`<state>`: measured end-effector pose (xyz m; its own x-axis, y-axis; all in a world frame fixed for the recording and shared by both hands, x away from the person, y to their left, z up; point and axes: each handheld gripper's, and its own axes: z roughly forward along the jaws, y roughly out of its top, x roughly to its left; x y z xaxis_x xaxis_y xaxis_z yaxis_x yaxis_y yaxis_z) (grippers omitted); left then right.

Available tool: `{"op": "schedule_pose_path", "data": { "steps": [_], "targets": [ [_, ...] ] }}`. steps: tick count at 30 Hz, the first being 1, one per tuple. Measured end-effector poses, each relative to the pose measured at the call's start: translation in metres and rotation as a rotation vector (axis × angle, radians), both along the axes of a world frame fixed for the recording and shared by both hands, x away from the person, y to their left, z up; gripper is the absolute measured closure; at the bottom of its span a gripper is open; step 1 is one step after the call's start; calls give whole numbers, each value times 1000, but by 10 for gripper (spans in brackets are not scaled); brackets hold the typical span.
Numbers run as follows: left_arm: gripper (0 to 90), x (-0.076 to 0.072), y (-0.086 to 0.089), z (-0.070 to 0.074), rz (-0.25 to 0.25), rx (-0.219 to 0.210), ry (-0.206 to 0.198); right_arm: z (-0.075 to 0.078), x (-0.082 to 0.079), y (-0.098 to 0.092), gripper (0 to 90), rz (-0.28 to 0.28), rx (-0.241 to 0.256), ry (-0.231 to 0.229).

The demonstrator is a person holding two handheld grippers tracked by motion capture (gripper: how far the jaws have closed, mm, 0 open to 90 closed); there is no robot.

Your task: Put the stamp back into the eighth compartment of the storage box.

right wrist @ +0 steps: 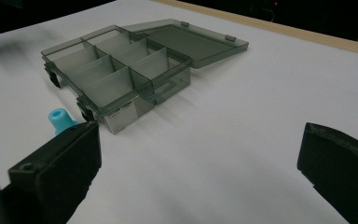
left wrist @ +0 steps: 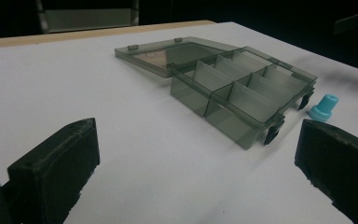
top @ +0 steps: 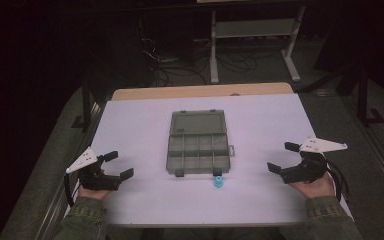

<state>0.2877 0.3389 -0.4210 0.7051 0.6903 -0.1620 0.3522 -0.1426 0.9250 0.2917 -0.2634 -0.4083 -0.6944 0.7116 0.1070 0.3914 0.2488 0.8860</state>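
Note:
A smoky grey compartment box (top: 198,148) lies open at the table's middle, its lid (top: 197,122) folded back flat behind it; the compartments (left wrist: 242,86) (right wrist: 116,65) look empty. A small blue stopper-like piece (top: 218,181) (left wrist: 323,107) (right wrist: 59,119) stands upright just in front of the box's near right corner. My left gripper (top: 119,165) rests open at the table's left edge, jaws wide apart with nothing between them. My right gripper (top: 283,157) sits open at the right edge, likewise holding nothing. Both are well apart from the box and the blue piece.
The white table top (top: 145,200) has a wooden strip (top: 200,91) along its far edge. Beyond it stand a metal frame (top: 252,35) and loose cables on a dark floor. Bare white surface surrounds the box on all sides.

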Motion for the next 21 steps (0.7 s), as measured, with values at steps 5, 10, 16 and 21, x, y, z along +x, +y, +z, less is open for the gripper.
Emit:
{"op": "schedule_pose_path", "data": {
  "steps": [5, 10, 16, 21],
  "targets": [
    [0, 0, 0, 0, -5, -2, -1, 0, 0, 1, 0, 6, 0, 3],
    [0, 0, 0, 0, -8, -1, -5, 1, -2, 2, 0, 5, -13, 7],
    [0, 1, 0, 0, -7, -1, -3, 3, -5, 5, 0, 10, -24, 11],
    [0, 1, -1, 0, -4, 0, 2, 4, -5, 7, 0, 14, -30, 17]
  ]
}}
